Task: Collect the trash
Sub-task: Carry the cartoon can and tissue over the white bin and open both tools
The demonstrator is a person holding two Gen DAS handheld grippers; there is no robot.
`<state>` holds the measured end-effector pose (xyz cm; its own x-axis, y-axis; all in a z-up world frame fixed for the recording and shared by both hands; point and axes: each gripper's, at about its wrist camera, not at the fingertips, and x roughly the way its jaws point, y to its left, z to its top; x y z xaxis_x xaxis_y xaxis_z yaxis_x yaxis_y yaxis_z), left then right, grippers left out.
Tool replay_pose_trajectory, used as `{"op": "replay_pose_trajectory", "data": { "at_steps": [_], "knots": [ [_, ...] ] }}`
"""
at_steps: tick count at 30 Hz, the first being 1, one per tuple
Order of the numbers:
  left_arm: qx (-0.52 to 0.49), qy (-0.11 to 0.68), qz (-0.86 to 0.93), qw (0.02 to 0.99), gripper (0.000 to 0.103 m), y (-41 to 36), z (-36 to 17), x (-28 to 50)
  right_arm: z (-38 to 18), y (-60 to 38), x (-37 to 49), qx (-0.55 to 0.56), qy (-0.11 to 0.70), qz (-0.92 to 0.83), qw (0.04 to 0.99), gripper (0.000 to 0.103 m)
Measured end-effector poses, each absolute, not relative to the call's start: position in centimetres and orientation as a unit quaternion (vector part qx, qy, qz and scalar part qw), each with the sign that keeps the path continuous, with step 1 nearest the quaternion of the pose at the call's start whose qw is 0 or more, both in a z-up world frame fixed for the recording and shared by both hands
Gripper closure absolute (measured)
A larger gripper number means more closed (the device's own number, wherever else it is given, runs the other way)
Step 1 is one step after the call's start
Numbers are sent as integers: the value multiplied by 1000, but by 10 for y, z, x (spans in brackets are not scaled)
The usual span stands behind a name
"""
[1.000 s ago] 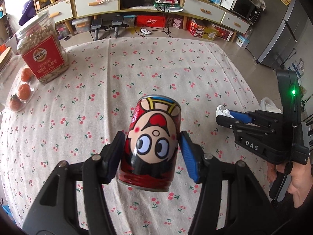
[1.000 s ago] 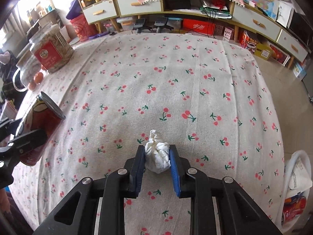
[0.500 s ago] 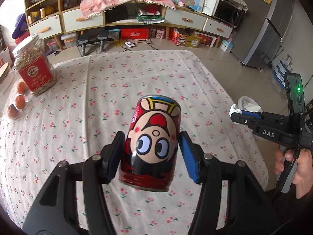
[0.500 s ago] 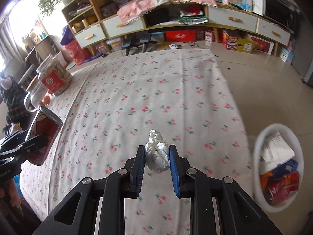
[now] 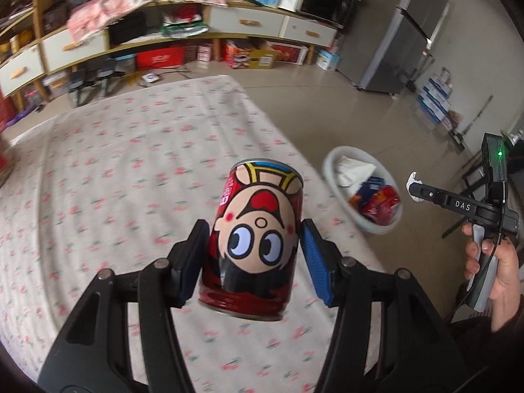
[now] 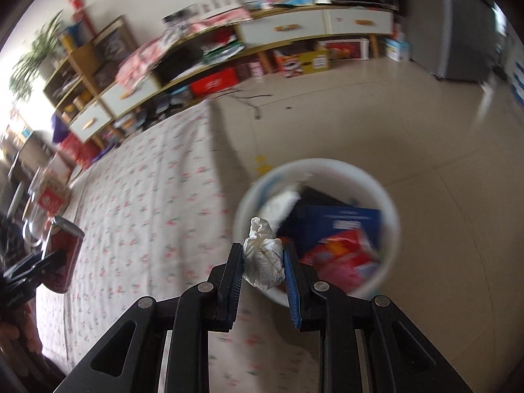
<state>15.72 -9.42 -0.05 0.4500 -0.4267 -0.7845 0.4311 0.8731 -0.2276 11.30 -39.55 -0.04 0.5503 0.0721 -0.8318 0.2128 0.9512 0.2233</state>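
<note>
Two grips hold: your left gripper [image 5: 252,255] clamps the stiff, slick can [image 5: 253,245] mid-body at frame centre, your right gripper [image 6: 263,270] pinches the soft, light tissue [image 6: 263,262] over the bin [image 6: 389,209].

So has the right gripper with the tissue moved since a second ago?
Yes. The right gripper, shut on the crumpled tissue, has swung off the cherry-print tablecloth and now sits over the white trash bin on the floor.
</note>
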Motion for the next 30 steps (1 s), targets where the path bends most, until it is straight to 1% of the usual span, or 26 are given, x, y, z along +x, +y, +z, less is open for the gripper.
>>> {"op": "replay_pose_trajectory", "data": {
  "at_steps": [6,13,21,26,27,30],
  "knots": [
    [24,468,-309,828,45,-181,-10,163,-6,-463,87,200,467,-84,857,78],
    [54,466,-331,819,45,-257,-26,180,-13,-488,83,225,467,-92,850,78],
    [60,470,-324,819,44,-281,-44,192,-16,-489,91,223,472,-83,849,78],
    [50,492,-328,805,44,-281,-52,194,-19,-490,96,226,473,-85,847,78],
    [50,492,-329,805,44,-279,-51,192,-19,-490,97,228,473,-85,847,78],
    [50,490,-332,804,37,-275,-49,188,-20,-489,98,232,474,-83,845,78]
  ]
}}
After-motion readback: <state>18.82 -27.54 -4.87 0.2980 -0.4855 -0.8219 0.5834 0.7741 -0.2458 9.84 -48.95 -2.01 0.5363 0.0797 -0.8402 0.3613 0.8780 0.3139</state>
